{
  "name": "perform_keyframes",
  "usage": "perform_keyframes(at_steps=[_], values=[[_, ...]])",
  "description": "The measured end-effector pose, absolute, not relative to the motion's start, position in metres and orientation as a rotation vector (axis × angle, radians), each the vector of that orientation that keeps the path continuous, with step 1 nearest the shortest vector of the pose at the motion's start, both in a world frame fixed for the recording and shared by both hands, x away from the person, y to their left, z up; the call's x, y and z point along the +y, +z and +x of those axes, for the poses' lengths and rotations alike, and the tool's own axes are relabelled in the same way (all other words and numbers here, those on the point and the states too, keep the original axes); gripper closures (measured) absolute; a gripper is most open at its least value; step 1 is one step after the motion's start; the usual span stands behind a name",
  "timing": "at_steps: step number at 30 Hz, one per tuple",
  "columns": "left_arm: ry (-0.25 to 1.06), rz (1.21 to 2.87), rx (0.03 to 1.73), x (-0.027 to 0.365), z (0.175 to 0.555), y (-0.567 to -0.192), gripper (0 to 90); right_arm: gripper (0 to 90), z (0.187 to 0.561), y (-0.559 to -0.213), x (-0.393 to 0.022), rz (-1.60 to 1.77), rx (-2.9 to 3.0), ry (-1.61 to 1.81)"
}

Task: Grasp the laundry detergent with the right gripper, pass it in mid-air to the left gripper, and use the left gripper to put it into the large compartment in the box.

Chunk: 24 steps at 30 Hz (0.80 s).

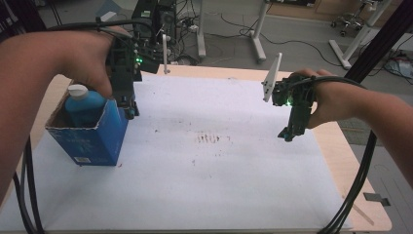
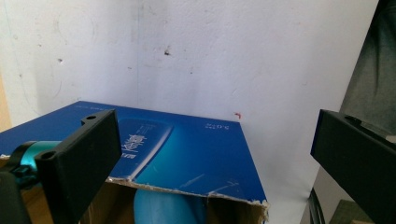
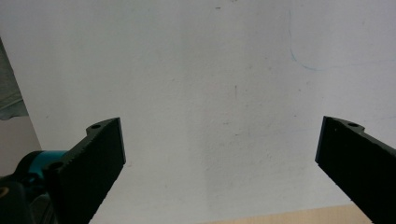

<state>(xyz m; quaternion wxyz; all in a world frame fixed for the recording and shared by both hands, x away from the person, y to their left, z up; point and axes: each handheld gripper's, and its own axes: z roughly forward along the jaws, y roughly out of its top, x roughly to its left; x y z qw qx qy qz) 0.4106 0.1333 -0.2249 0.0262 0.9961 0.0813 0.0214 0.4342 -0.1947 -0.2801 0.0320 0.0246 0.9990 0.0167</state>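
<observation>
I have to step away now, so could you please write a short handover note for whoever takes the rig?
Left gripper: open, above the right edge of the blue box, holding nothing.
Right gripper: open, empty, over the white sheet at the table's right side.
Blue bottle, white cap up, stands inside the open-topped box at the left.
Done: bottle in the box.
Left: probably withdrawing the left gripper.

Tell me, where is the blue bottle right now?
The bottle stands inside the open blue box at the left of the table in the high view, right beside the left gripper, whose jaws are spread over the box's edge.
</observation>
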Motion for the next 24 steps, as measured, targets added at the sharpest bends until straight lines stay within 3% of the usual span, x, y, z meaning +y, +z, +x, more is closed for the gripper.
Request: perform_keyframes(at_steps=[24], values=[[0.067,3.069,0.224,0.1242,0.4108,-0.2252,1.7,0.7,0.4374,-0.277,-0.1928,0.067,3.06,0.072]])
